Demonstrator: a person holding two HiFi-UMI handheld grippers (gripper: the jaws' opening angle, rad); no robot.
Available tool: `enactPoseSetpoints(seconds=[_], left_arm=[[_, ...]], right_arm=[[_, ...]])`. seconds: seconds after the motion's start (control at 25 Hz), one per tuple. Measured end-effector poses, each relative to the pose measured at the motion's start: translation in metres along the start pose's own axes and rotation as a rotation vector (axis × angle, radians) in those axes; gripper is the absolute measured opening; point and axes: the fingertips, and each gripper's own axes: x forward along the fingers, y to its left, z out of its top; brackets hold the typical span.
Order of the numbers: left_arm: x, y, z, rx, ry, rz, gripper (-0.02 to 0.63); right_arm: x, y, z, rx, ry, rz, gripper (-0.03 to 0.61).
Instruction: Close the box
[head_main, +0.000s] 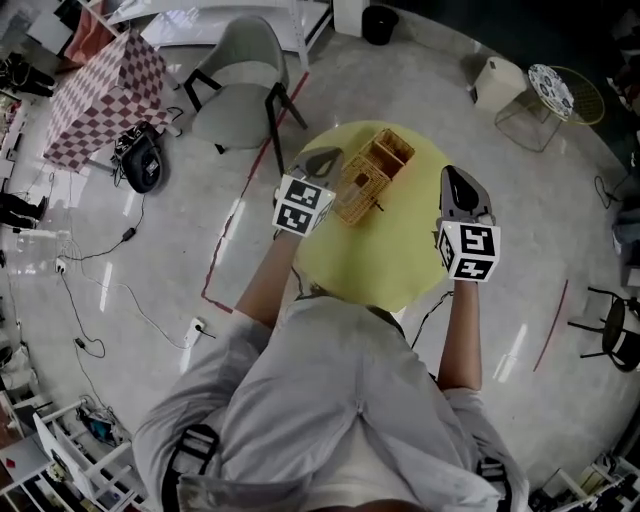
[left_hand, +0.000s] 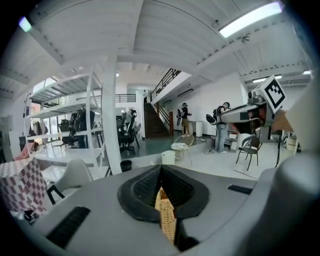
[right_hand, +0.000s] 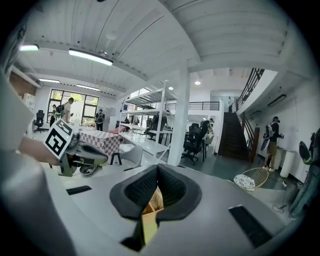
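Closest to my head camera is the grey shirt (head_main: 340, 400) of the person carrying the rig, both bare forearms reaching forward over the round pale-yellow table (head_main: 400, 262).

My left gripper (head_main: 333, 156) hangs over the table's left edge, just beside the near-left end of the woven wicker box (head_main: 372, 172). In the left gripper view its black pads are pressed together at the tips. A thin strip of wicker shows in the slit below them, and I cannot tell whether the gripper touches the box.

My right gripper (head_main: 452, 173) hovers over the right side of the table, apart from the box. Its own view shows the jaws brought together too, with nothing pinched. Only a sliver of wicker and yellow tabletop shows through the gap beneath.

The box sits toward the far side of the table, set at a diagonal. It lies open, its lid folded out flat alongside the body.

Beyond the table stands a grey shell chair with black legs (head_main: 240, 85), and a red tape line (head_main: 262, 150) runs along the shiny floor beside it. Farther left is a red-and-white checkered cloth (head_main: 100, 95). At the far right I see a pale wire side table with a patterned round top (head_main: 552, 90), and a black bin (head_main: 380, 22) sits at the top edge.
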Motion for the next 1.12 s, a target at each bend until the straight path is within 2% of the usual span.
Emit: enactPoseSetpoints(seconds=[0.32, 0.6, 0.8, 1.12], left_arm=[[-0.036, 0.029, 0.092, 0.085, -0.093, 0.132, 0.029], [-0.060, 0.028, 0.150, 0.145, -0.175, 0.139, 0.029], [-0.075, 0.022, 0.174, 0.202, -0.210, 0.142, 0.029], [-0.086, 0.013, 0.177, 0.209, -0.233, 0.140, 0.029]], right_arm=[[-0.002, -0.016, 0.073, -0.039, -0.112, 0.029, 0.023], [-0.002, -0.007, 0.106, -0.066, -0.155, 0.075, 0.023], [-0.001, 0.004, 0.124, -0.098, -0.154, 0.121, 0.023], [-0.007, 0.015, 0.130, -0.134, -0.149, 0.166, 0.023]])
